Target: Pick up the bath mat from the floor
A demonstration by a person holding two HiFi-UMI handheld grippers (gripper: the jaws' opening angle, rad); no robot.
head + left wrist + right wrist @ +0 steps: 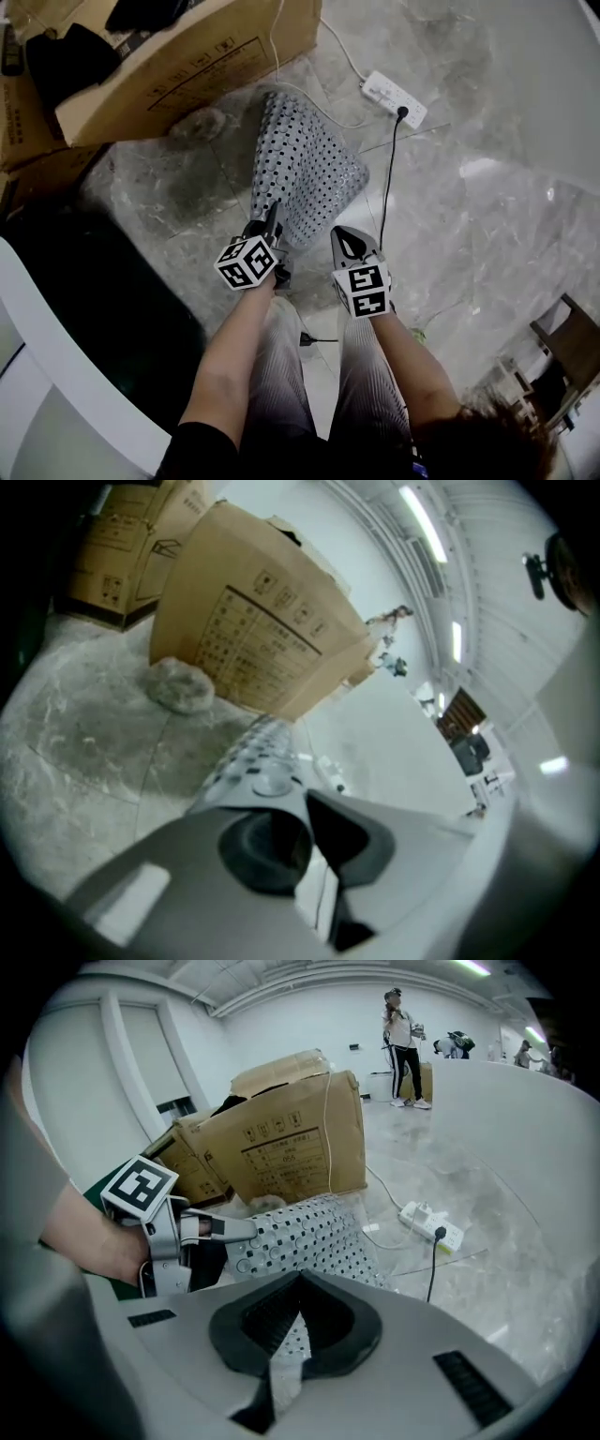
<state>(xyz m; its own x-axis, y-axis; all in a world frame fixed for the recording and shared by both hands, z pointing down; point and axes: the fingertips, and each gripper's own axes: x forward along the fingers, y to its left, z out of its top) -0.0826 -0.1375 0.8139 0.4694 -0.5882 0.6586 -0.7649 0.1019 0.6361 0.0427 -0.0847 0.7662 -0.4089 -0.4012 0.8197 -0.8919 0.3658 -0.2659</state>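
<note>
The bath mat (305,169) is grey rubber, covered in small holes and suction cups. It hangs raised off the marble floor, its far end drooping toward the cardboard box. My left gripper (272,217) is shut on the mat's near left corner; in the right gripper view its fingers (217,1230) pinch that edge. My right gripper (347,246) is shut on the near right edge, and a strip of mat (286,1344) runs between its jaws. From the left gripper view the mat (253,752) stretches away from the closed jaws.
A large cardboard box (187,56) stands just beyond the mat, with a grey lump (199,122) at its foot. A white power strip (394,97) and its black cable (389,178) lie to the right. A dark green surface (94,291) lies to the left, and a chair (572,347) stands at the right.
</note>
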